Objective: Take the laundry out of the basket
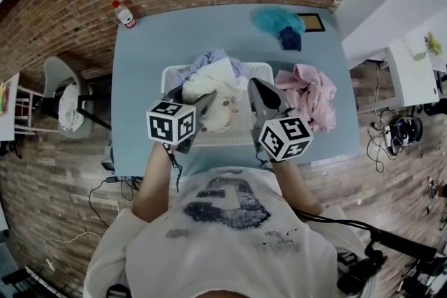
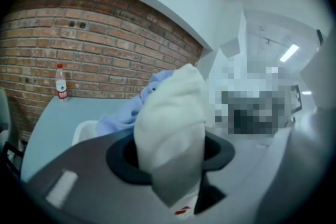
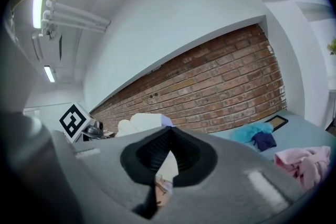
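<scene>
Got a cream garment [image 2: 173, 107] pinched tight in the left gripper [image 2: 171, 152], up over the white basket [image 1: 264, 68] by the near edge of the tabletop [image 1: 150, 73], plus the right gripper [image 3: 169, 131] just beside it with jaws closed tip to tip.

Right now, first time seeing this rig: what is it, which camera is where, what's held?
No robot: a person holds a gripper in each hand. The head view looks down from their head; the other two cameras ride on the grippers, looking along the jaws. On the blue table: a laundry basket of clothes, a pink garment pile beside it, a teal garment and dark blue garment farther back, a water bottle. The left gripper has its jaws clamped on a cream garment over the basket. The right gripper has jaws meeting at the tips; whether they pinch cloth I can't tell.
</scene>
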A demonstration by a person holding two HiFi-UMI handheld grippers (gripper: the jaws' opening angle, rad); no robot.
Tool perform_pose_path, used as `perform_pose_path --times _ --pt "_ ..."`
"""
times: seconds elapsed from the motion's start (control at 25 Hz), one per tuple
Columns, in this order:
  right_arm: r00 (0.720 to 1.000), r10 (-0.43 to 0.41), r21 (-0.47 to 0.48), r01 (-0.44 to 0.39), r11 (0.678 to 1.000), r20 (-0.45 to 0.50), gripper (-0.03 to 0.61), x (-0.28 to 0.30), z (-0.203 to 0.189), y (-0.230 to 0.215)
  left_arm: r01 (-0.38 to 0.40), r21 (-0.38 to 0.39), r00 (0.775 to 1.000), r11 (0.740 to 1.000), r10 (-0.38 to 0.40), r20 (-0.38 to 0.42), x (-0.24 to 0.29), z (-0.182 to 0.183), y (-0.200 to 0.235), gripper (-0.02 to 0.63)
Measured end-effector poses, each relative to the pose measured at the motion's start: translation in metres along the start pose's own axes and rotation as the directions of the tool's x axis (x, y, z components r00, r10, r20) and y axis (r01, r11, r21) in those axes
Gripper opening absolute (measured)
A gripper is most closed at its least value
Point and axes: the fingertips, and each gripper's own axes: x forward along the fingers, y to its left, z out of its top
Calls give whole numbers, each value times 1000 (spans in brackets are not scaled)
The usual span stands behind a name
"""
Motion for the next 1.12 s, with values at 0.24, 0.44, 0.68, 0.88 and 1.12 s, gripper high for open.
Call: perform_pose_path --times 0.24,0.44,0.68,0.88,1.12 --pt "999 25 -42 -24 999 30 -3 -4 16 11 -74 17 992 997 72 107 -32 28 -1 218" --pt "998 45 -71 -41 997 49 -3 -6 29 19 -105 33 978 994 97 184 -52 46 -8 218" --pt "995 65 -95 -58 994 70 -3 -8 42 31 -126 42 965 991 113 235 -72 59 -15 218" --pt "994 73 -105 -65 992 76 -3 -10 44 38 -146 48 954 988 128 270 -85 66 -16 218" --pt "994 80 -116 -71 991 71 -3 -11 44 41 -162 55 951 985 141 276 -89 64 -16 218"
